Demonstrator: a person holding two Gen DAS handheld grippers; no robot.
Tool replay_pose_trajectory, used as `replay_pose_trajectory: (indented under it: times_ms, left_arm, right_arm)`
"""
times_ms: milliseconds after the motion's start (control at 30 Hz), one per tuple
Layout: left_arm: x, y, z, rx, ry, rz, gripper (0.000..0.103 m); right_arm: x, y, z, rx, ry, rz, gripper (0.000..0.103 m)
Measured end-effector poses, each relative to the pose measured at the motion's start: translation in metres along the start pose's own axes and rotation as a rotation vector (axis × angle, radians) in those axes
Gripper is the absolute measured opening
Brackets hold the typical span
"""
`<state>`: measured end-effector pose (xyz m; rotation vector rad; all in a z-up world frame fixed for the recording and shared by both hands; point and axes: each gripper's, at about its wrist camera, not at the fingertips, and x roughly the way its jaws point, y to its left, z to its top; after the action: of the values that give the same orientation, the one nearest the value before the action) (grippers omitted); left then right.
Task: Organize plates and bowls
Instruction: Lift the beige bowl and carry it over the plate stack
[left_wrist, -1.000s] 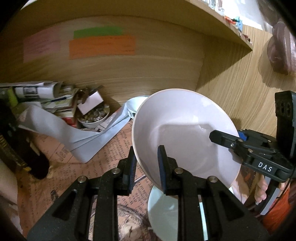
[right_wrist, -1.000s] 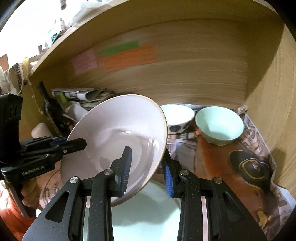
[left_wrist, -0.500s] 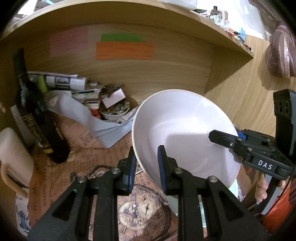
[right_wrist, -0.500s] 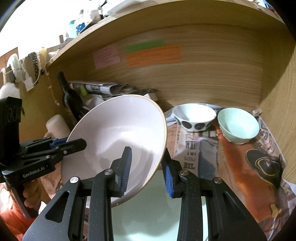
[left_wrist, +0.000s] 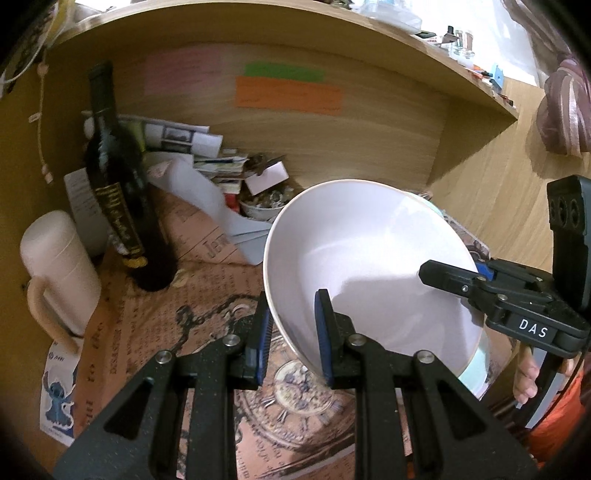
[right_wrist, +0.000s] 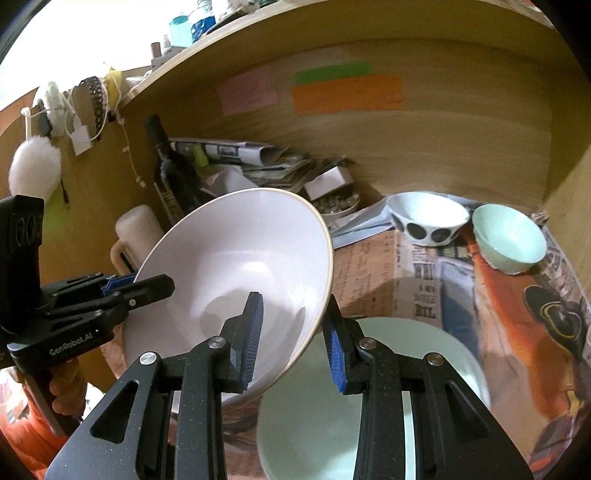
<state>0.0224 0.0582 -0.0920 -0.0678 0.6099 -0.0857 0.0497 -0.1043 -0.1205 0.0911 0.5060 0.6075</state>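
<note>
White bowl (left_wrist: 365, 266) tilted — both tools, left (left_wrist: 293, 334) and right (right_wrist: 293, 339), clamp its rim.

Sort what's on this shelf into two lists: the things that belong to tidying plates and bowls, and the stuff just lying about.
Belongs to the job:
large white bowl, gripped at its rim by left gripper and right gripper
pale green plate
spotted bowl
mint bowl

Just lying about:
dark bottle
cream jug
newspaper pile
dish of small bits
</note>
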Motion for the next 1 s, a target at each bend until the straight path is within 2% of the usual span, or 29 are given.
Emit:
replay_pose_trajectory:
  times_ms: [367,833,1000]
  left_arm:
    - [-0.004,0.020,-0.017,-0.030,0.022,0.045,0.022]
    - [0.003,0.046,-0.047,-0.081,0.099,0.071,0.022]
    - [0.008,0.056,-0.055,-0.108,0.124,0.080,0.022]
  right_arm:
    - [0.026,0.015,-0.013,0.000,0.072,0.040,0.029]
    - [0.059,0.031,-0.027,-0.019,0.179,0.075,0.029]
    - [0.078,0.034,-0.030,-0.011,0.243,0.085,0.029]
